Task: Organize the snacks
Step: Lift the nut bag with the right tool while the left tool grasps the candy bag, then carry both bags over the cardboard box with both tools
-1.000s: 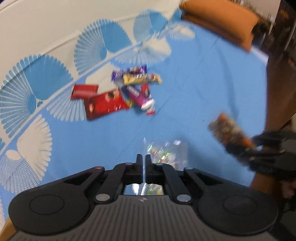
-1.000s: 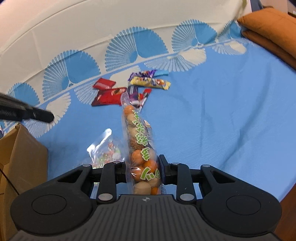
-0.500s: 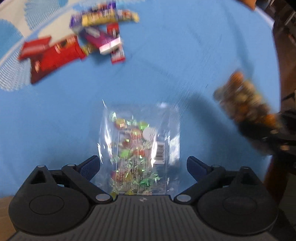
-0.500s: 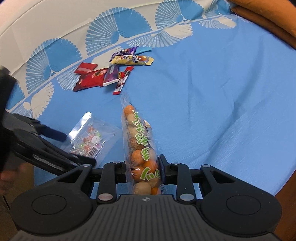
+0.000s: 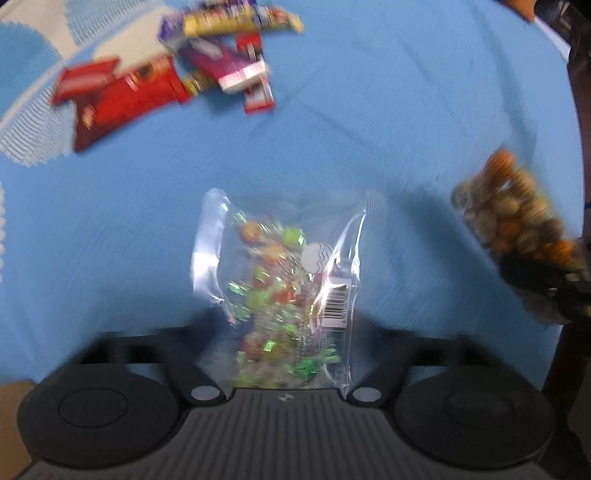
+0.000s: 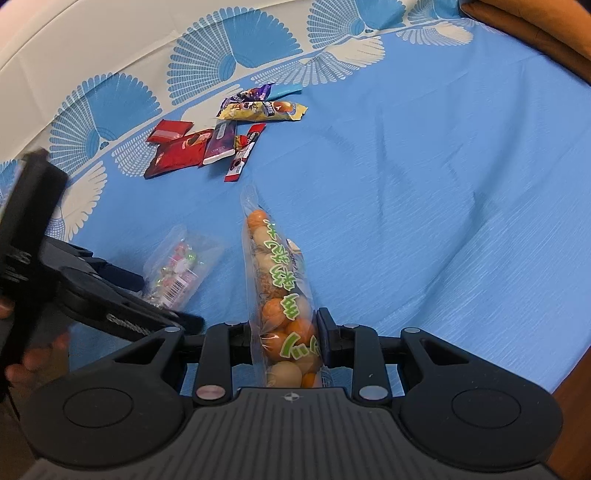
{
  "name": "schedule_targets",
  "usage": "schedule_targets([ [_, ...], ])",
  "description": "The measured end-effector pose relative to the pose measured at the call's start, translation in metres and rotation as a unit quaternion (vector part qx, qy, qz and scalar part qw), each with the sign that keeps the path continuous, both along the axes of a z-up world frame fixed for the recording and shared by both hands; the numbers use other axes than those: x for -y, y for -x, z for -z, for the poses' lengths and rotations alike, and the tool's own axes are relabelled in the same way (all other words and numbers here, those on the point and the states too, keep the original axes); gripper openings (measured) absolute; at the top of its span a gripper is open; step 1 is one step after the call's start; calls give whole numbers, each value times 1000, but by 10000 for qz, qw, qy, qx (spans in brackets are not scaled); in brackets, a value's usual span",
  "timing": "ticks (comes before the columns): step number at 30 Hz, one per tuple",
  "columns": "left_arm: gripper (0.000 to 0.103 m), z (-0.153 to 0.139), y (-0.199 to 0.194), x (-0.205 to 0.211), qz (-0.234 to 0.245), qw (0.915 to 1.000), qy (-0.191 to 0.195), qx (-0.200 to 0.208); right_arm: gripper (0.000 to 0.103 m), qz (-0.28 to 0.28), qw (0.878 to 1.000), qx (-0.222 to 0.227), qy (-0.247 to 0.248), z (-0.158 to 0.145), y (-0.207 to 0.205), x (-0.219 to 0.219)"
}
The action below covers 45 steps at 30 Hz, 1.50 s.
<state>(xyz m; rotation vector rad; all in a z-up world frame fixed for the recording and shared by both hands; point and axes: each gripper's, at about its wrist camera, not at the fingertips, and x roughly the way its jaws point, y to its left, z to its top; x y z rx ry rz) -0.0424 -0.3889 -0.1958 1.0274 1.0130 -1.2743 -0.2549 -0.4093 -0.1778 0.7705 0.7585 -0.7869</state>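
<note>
A clear bag of wrapped candies lies on the blue cloth, its near end between the spread fingers of my left gripper, which is open. The bag also shows in the right wrist view, with the left gripper at its near end. My right gripper is shut on a long clear bag of orange and cream snack balls, held above the cloth. That bag shows blurred at the right of the left wrist view.
A pile of snack bars lies farther back: red packets, a purple bar, a yellow bar, a thin red stick. An orange cushion sits at the far right. The cloth's edge drops off at right.
My left gripper opened from shut and dropped down to the candy bag, which now lies between its fingers. My right gripper kept its hold on the snack ball bag.
</note>
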Motion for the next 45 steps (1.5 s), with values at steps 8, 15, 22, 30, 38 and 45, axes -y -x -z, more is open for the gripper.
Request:
schedule_targets([
  [8,18,-53,-7,-27,-682,9963,531,5,30,56,9997,134,200,-13,2,-9],
  [15,18,-140,13,-80,-809,9849,1524,-126,30,-195,9974,516,474,-56,3,-33],
  [22,19,-204,38,-171,-1316,9699,2048,-49,30,-723,9913,865,680,-117,-2,-92],
  [30,19,-251,55,-306,-1961,9524,2318,260,30,-1712,9777,912,799,-169,-7,-192],
  [38,19,-261,55,-417,-2656,9317,2434,468,30,-2629,9606,598,676,-182,-20,-287],
  [45,19,-245,55,-469,-2908,9262,2347,504,30,-2896,9524,453,839,-190,-32,-332],
])
